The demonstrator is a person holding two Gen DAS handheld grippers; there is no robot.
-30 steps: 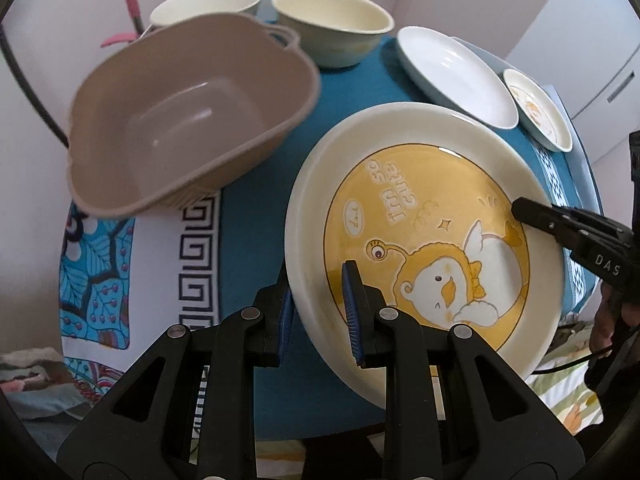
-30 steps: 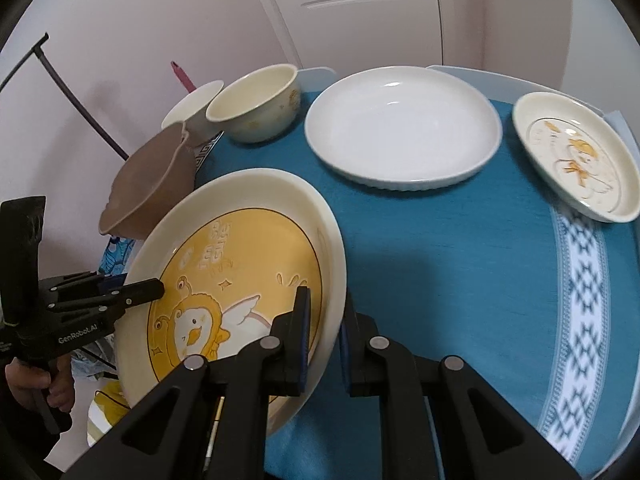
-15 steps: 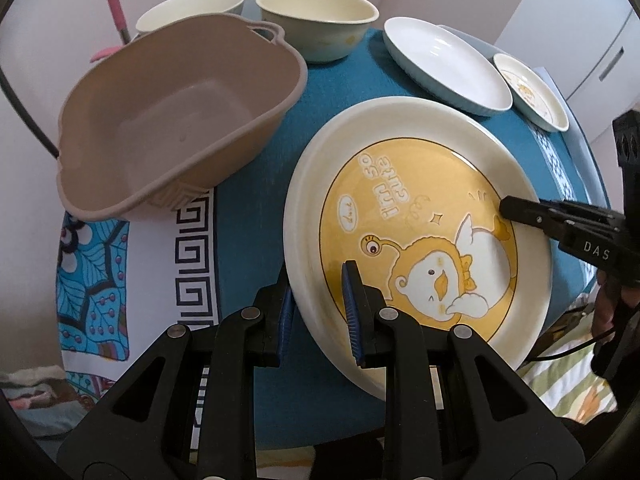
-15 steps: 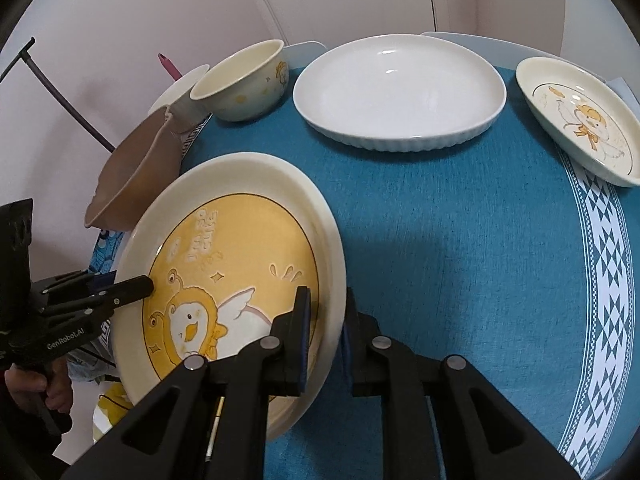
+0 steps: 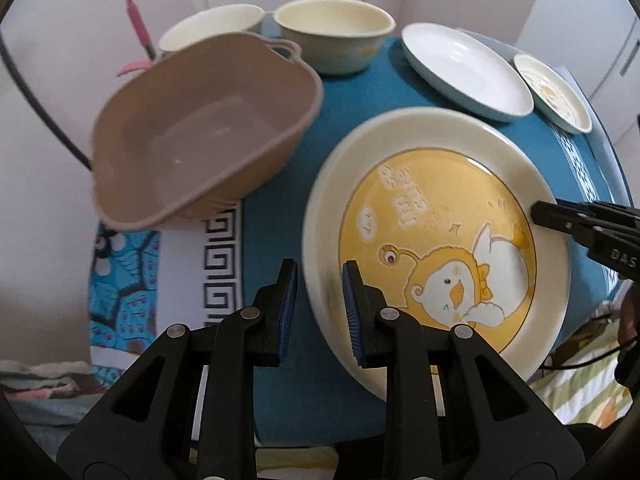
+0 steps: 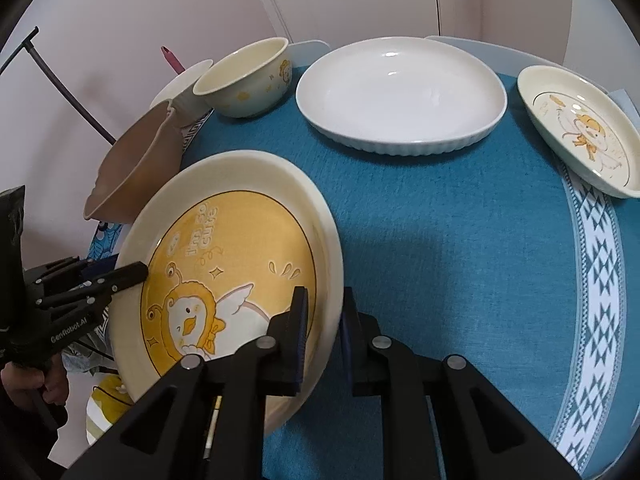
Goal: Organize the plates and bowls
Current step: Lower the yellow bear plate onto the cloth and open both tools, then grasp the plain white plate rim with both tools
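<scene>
Left claw camera:
- My left claw [image 5: 319, 276] is clamped on the near edge of the big duck plate [image 5: 436, 240].
- The plate is tipped up. It is just to the right of the brown tub [image 5: 200, 128], over the blue cloth [image 5: 276, 360].
- I think I am in the middle of carrying this plate to where it belongs.
- Behind the tub I count two bowls: a cream bowl [image 5: 334, 34] and a white bowl [image 5: 212, 28].
- Far to the right of the tub I count two more plates: a white dish [image 5: 464, 72] and a small duck plate [image 5: 552, 92].
- That makes three plates, two bowls and one tub. The tub has nothing in it.

Right claw camera:
- My right claw [image 6: 323, 300] is clamped on the other edge of the same big duck plate.
- From here the tub is to the left of the plate, and its rim is very near the plate's far edge.
- The white dish and the small duck plate lie flat on the cloth, well away from the tub.
- Something yellow shows low down, under the plate. I cannot tell what it is.

Next move, I think:
- Both claws must move together and hold tight, so the plate does not slip.
- The plate could go into the tub. It must clear the tub's rim, or it may knock it.
</scene>
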